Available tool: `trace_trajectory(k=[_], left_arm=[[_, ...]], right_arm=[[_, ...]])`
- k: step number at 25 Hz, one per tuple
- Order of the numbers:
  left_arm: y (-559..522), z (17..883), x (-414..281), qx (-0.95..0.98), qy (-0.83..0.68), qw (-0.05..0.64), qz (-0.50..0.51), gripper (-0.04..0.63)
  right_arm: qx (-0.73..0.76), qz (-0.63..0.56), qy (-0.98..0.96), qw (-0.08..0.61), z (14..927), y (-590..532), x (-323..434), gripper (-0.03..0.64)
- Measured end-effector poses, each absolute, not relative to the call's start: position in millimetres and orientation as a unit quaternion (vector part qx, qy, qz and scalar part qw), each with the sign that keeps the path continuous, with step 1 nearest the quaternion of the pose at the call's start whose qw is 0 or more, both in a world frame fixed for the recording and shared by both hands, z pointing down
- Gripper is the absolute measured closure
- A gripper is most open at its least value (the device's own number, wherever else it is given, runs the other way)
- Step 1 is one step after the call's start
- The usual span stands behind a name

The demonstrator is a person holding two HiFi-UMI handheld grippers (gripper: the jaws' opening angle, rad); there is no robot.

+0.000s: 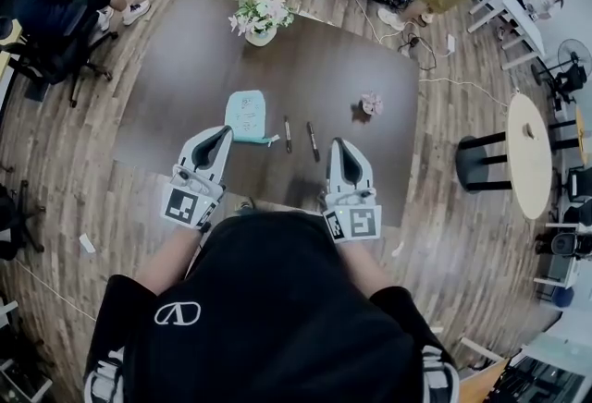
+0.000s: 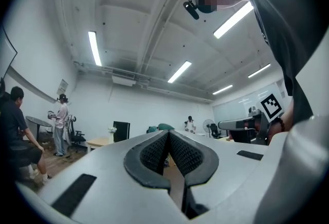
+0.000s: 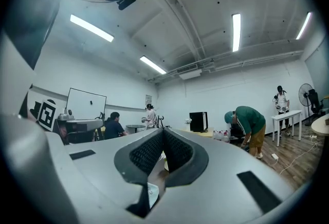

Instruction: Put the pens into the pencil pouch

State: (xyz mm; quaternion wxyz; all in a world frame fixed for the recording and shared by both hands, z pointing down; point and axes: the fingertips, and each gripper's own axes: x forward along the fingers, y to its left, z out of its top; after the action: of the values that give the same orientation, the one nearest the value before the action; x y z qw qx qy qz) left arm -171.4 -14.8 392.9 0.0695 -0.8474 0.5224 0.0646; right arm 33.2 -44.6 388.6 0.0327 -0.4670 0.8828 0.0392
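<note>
Head view puts both grippers over the near edge of the dark table, with the job not yet begun. The pale blue pencil pouch lies flat at 12 o'clock from the left gripper. At the pouch's 3 o'clock, the left pen and the right pen lie side by side, apart from each other, around 11 o'clock from the right gripper.

The likely trouble is those slim pens: lying flat on a smooth top, they could roll or skid away under an off-centre pinch. The soft pouch may also slide when a pen is pushed at it, and whether its mouth is open cannot be told.

Both gripper views show the fingers pressed fully together with nothing between them. Neither pair touches the pens or the pouch.
</note>
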Motion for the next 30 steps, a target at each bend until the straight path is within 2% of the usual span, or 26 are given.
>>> trace_trajectory(k=[11,14,15,16,17,18,24,30], left_arm=[[-41,397,-156,-0.835,0.544,0.065,0.049,0.591],[-51,407,-144,-0.846,0.524,0.092,-0.016,0.58],[-55,414,-140,-0.848,0.515,0.112,-0.06,0.503],[-60,422,-138,-0.846,0.505,0.134,-0.108,0.362],[-65,430,-137,-0.841,0.496,0.154,-0.152,0.278],[-69,438,-138,-0.837,0.485,0.169,-0.191,0.258],[-93,507,-150,-0.832,0.398,0.181,-0.342,0.255],[-116,609,-158,-0.835,0.304,0.126,-0.441,0.255]], right_arm=[[-0.44,0.021,0.897,0.022,398,-76,54,0.618],[-0.441,0.014,0.897,0.022,399,-82,62,0.618],[-0.441,0.012,0.897,0.022,400,-83,64,0.618],[-0.441,0.011,0.897,0.022,401,-84,67,0.618],[-0.44,0.01,0.898,0.02,403,-84,69,0.618],[-0.44,0.009,0.898,0.019,404,-84,71,0.618],[-0.454,-0.004,0.891,0.004,417,-82,90,0.618],[-0.467,-0.013,0.884,-0.013,428,-86,103,0.618]])
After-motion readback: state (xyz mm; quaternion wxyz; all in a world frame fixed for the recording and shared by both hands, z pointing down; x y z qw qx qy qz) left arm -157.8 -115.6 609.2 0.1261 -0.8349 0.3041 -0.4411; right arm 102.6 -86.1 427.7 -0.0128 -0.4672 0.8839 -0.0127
